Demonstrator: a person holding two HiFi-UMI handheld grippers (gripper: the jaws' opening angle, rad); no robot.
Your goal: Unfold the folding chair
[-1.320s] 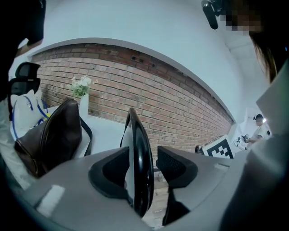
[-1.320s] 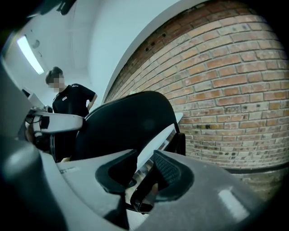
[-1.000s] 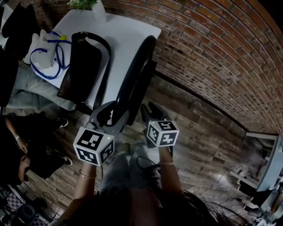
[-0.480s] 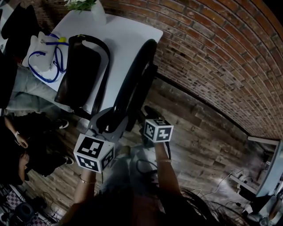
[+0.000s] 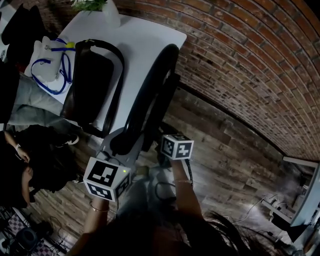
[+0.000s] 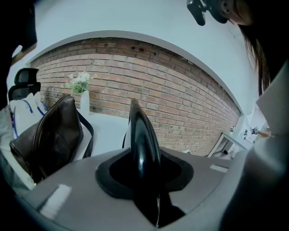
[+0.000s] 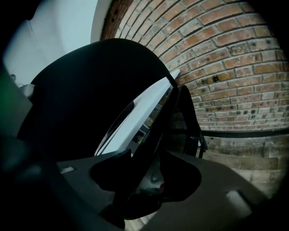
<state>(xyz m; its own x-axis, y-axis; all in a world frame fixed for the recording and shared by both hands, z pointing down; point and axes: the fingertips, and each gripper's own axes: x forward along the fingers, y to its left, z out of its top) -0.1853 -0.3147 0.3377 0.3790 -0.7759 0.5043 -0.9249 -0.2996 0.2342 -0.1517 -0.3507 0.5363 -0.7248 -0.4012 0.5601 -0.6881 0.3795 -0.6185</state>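
Note:
The folded black folding chair (image 5: 155,85) stands on edge between the white table and the brick wall. My left gripper (image 5: 125,139) is at its lower rim. Its jaws have just been closing, and the pads now press on the chair's thin curved edge (image 6: 143,135), which runs straight up between them (image 6: 144,176). My right gripper (image 5: 165,140) sits lower on the chair's right side. Its jaws have just been opening and stand open (image 7: 144,173) around a dark bar of the chair's frame (image 7: 156,131), without gripping it. The chair's black panel (image 7: 86,94) fills the left of that view.
On the white table (image 5: 145,45) lie a black bag (image 5: 92,80), a white tote with blue handles (image 5: 47,62) and a plant vase (image 5: 107,12). The brick wall (image 5: 240,65) runs close behind the chair. A seated person (image 5: 30,160) is at the left, on the wooden floor (image 5: 225,165).
The right gripper has sunk lower along the chair and its jaws have widened. The left gripper stayed in place while its jaws closed in on the chair's rim.

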